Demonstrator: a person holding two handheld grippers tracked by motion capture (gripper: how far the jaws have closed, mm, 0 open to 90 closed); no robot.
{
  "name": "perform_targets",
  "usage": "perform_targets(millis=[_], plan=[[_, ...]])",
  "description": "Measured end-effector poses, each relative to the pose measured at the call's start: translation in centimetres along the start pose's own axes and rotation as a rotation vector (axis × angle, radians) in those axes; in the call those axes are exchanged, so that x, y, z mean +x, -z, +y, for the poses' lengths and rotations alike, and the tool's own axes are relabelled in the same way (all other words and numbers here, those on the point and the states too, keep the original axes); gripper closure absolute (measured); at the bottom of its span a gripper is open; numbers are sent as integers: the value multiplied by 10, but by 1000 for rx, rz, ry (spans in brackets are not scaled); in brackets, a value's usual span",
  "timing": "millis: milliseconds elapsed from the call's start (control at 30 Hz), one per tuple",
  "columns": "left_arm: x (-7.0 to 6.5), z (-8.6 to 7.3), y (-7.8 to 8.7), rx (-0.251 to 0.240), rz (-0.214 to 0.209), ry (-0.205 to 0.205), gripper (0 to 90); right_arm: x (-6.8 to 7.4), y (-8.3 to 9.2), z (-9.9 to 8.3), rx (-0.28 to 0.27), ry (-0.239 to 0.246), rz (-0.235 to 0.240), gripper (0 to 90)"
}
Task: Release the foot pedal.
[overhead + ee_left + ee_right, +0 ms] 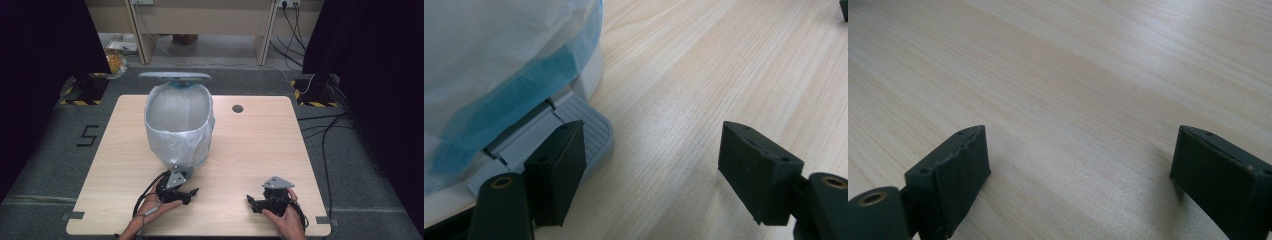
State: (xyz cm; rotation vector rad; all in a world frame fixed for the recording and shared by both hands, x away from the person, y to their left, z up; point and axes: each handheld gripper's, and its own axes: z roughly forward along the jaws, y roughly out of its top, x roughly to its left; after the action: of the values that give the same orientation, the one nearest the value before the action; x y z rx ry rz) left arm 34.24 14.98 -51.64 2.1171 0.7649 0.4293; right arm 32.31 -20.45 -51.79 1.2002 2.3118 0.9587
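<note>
Left gripper [186, 192] is held low at the near foot of the pedal bin [179, 120], jaws spread wide with nothing between them; in the left gripper view one jaw is seen just beside the grey foot pedal [574, 131], contact not determinable, and the bin's base is largely hidden under the draped white liner bag [489, 55]. Bin is placed left of centre on the table [250, 150], lid [175, 76] raised behind it. Right gripper [256, 202] is held over bare tabletop, jaws wide, nothing gripped.
</note>
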Motion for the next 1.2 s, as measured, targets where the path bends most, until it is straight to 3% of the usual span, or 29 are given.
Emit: perform_targets(millis=[1000, 1200], plan=[[2, 2, 6, 1, 7, 12, 263, 0, 0, 0, -2, 0, -1, 86], [2, 5, 11, -28, 14, 14, 263, 0, 0, 0, -2, 0, 0, 85]])
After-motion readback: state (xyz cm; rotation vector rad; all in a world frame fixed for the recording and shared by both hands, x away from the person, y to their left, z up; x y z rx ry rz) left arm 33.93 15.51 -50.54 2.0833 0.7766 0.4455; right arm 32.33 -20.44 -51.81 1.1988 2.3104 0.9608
